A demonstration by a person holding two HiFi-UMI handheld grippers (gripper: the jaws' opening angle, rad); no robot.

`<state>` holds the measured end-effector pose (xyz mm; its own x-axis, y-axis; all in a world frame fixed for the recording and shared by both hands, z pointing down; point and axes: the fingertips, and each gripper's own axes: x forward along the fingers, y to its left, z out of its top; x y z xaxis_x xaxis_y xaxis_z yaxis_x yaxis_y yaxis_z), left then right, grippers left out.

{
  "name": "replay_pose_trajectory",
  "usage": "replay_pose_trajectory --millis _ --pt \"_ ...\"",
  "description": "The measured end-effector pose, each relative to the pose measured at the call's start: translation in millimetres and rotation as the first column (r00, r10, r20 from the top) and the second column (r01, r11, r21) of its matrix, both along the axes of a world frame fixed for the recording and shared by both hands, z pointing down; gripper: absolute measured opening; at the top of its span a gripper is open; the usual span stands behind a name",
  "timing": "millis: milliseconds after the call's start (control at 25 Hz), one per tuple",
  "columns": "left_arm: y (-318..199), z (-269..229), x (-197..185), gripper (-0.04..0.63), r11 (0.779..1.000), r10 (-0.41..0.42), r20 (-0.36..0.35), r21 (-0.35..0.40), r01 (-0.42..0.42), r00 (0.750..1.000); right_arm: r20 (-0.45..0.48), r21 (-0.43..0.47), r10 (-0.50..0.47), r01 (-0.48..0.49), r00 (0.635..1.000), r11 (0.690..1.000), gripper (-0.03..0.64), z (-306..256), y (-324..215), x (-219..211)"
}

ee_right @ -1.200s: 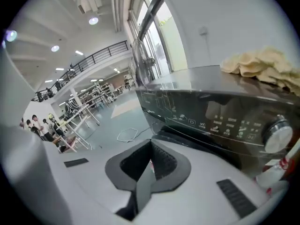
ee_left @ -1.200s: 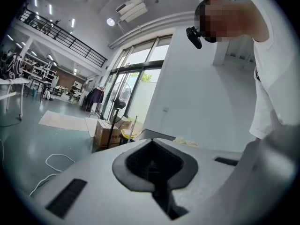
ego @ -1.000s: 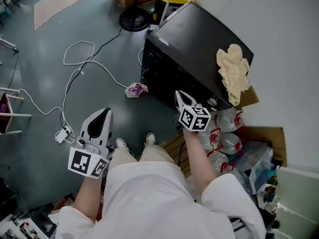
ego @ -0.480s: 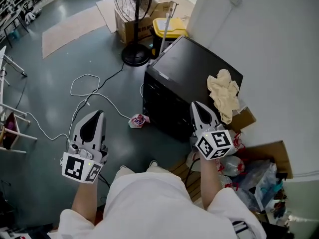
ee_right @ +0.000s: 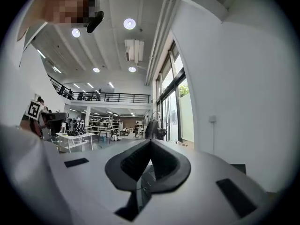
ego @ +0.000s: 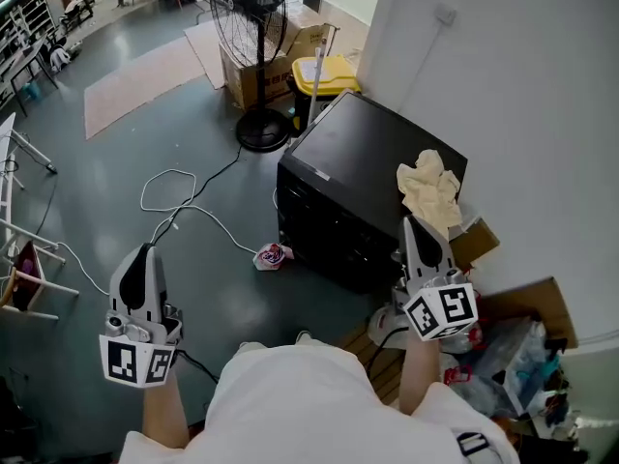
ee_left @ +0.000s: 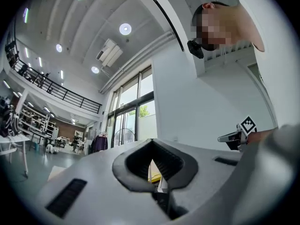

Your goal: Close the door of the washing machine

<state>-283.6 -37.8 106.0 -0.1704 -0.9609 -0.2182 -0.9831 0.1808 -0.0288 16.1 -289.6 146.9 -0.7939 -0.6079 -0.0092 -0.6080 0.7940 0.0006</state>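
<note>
The black washing machine (ego: pixel 360 184) stands against the white wall, and its front face looks flat with no door standing out. A crumpled cream cloth (ego: pixel 428 190) lies on its top. My right gripper (ego: pixel 412 224) hovers over the machine's near right corner, shut and empty; its own view (ee_right: pixel 150 144) looks level across the hall. My left gripper (ego: pixel 145 252) is held over the grey floor well to the left of the machine, also shut with nothing in it (ee_left: pixel 151 146).
A standing fan (ego: pixel 247 27), a cardboard box (ego: pixel 253 70) and a yellow bin (ego: pixel 331 71) stand behind the machine. A white cable (ego: pixel 180 211) loops over the floor and a crumpled wrapper (ego: pixel 273 255) lies by the machine's front. Bags and cardboard (ego: pixel 513 346) pile at the right.
Both grippers have risen with the person. The right one has left the machine's front and now sits above its near right corner. The left one has drifted left.
</note>
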Motion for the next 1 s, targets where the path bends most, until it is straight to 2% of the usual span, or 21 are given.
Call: replay_pose_trajectory --millis 240,360,600,1000 --pt "33.2 -4.6 -16.0 0.005 0.993 -0.117 0.016 0.034 0.117 0.993 -0.025 -0.014 0.108 -0.108 0.994 0.994 -0.003 10.3 -2.9 38.5" --pt "40.2 -2.0 -21.3 0.005 0.990 -0.142 0.022 0.023 0.142 0.990 -0.027 -0.003 0.128 -0.128 0.991 0.992 -0.003 8.2 -0.8 42.2" --pt "38.2 2.8 -27.9 0.005 0.992 -0.128 0.008 0.011 0.128 0.992 -0.045 0.054 0.121 -0.119 0.992 0.991 -0.003 -0.6 12.3 23.3" --pt "34.6 10.2 -28.6 0.005 0.998 -0.067 -0.013 0.005 0.067 0.998 -0.050 0.062 0.103 -0.100 0.993 0.993 -0.003 -3.9 35.0 -0.3"
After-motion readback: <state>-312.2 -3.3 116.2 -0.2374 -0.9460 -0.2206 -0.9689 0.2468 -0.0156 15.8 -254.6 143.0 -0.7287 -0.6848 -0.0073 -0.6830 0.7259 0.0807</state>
